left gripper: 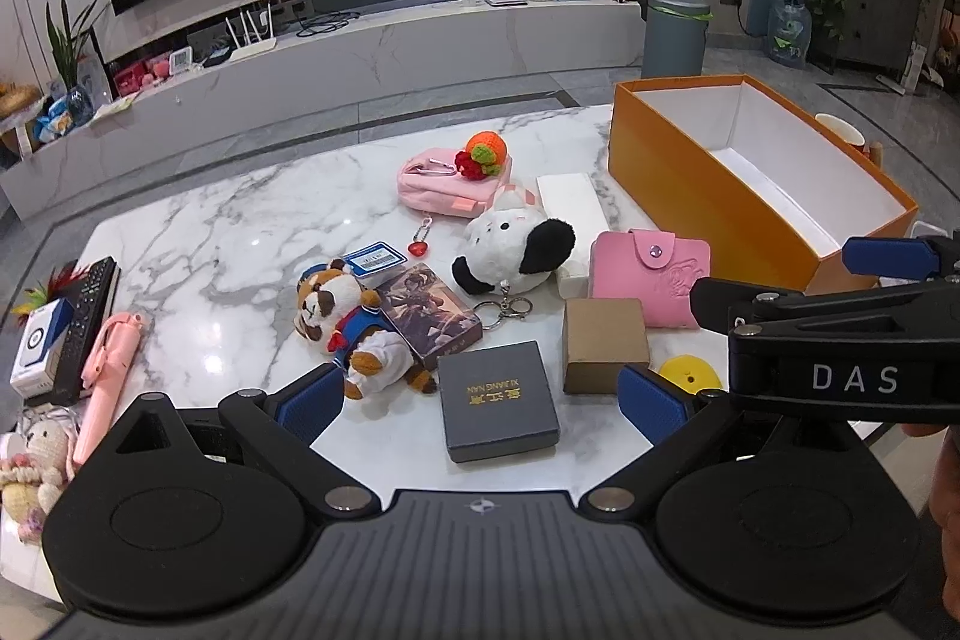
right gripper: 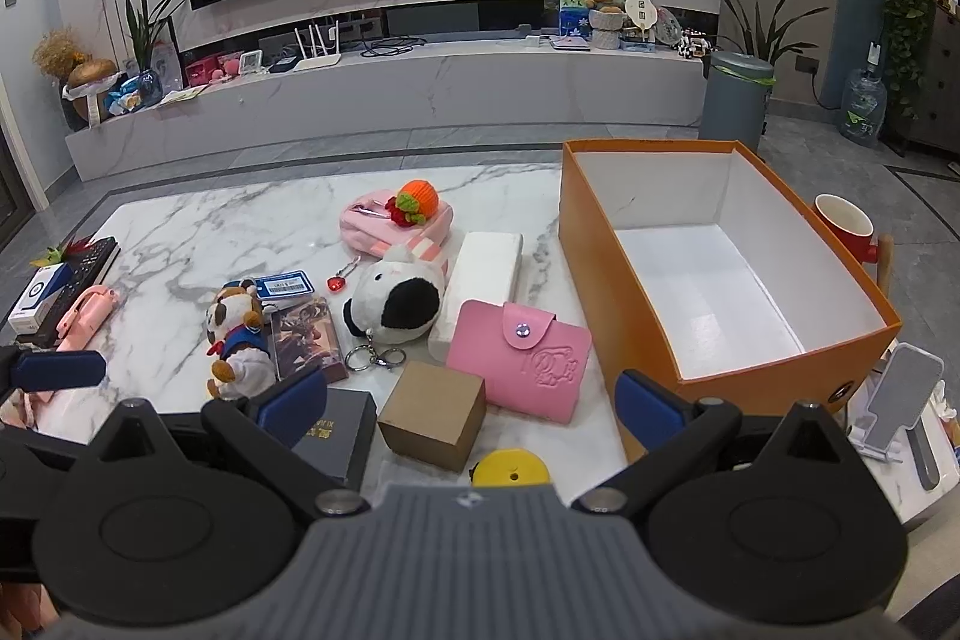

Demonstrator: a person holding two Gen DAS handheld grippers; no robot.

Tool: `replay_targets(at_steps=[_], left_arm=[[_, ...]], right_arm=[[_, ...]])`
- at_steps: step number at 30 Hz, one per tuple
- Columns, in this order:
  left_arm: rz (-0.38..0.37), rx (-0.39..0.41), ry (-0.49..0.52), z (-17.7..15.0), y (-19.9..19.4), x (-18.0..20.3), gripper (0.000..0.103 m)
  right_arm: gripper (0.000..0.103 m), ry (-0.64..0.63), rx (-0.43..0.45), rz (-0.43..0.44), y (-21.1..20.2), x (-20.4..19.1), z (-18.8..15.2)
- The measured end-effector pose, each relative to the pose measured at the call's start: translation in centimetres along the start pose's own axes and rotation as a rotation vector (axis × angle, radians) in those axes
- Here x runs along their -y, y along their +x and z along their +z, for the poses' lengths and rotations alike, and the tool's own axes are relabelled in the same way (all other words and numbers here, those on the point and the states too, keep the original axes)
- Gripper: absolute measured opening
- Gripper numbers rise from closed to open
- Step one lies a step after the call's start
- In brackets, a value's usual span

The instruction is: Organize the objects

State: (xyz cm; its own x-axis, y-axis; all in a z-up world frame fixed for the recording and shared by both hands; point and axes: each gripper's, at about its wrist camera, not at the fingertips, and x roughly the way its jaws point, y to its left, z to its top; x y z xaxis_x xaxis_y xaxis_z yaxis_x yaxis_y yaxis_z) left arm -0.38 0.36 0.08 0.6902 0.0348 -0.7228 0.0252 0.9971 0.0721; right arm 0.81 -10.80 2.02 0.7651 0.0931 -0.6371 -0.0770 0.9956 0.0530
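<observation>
Now both tools wide and holding nothing, left tool, right tool, orange box open.

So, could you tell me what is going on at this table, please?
A person holds two grippers over a marble table strewn with small items. The left gripper and right gripper are both open and hold nothing. The orange box is empty, so nothing has been sorted yet.
</observation>
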Motion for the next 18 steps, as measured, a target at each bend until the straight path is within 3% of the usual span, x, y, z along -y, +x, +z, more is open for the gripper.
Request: replay_targets(at_steps=[7, 14, 18], left_arm=[[-0.005, 0.004, -0.035, -0.3, 0.4, -0.9, 0.103], [0.011, -0.043, -0.012, -2.4, 2.0, -1.7, 0.103], [-0.002, -0.073, 0.053, -4.1, 2.9, -1.4, 0.103]], right_arm=[[0.102, 0.008, 0.021, 0.039, 0.2, 0.2, -0.1], [0.102, -0.030, 0.018, 0.038, 2.2, 0.6, -0.6], [0.102, -0.073, 0.048, 0.083, 4.0, 1.5, -2.2]])
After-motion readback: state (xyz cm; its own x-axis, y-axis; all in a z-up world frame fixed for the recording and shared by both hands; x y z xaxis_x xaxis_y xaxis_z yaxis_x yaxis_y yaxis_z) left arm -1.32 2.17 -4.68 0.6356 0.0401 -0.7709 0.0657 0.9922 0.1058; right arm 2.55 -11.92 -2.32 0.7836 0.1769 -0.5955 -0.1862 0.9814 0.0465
